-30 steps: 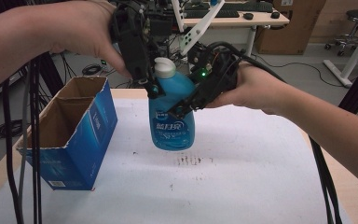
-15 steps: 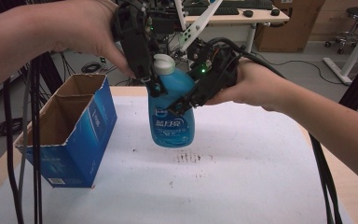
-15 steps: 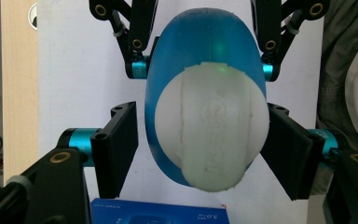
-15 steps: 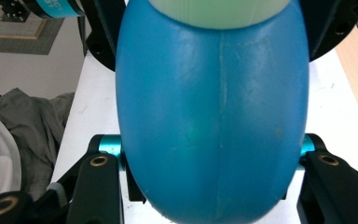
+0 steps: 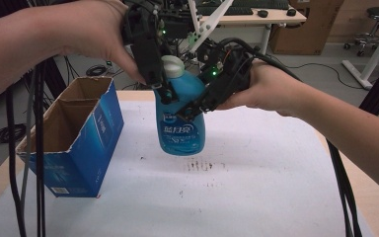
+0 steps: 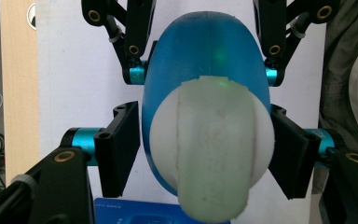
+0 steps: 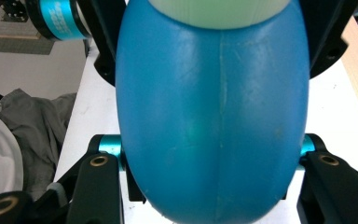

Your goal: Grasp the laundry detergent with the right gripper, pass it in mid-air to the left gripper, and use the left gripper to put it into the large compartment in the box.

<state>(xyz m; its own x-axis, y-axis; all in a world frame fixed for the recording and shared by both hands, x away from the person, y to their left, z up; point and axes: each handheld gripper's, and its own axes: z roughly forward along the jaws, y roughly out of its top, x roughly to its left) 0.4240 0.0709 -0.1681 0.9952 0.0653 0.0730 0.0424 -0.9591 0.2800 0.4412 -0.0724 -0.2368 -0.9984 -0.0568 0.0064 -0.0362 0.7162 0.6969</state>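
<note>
A blue detergent bottle [image 5: 182, 131] with a white cap [image 5: 172, 66] hangs upright above the white table, held from two sides. My left gripper [image 5: 163, 91] comes down from the upper left and is shut on the bottle just under the cap. In the left gripper view its jaws press either side of the cap [image 6: 212, 144]. My right gripper [image 5: 190, 111] reaches in from the right and is shut on the bottle's shoulder. The right gripper view has the blue body [image 7: 209, 116] wedged between its jaws.
An open blue cardboard box [image 5: 74, 143] stands at the table's left, its top flaps up. The white table cover [image 5: 256, 187] has a few dark marks under the bottle. Black cables [image 5: 39, 148] hang at the left and along the right forearm [image 5: 345, 163].
The bottle and both grippers have risen very slightly. Both grips are unchanged.
</note>
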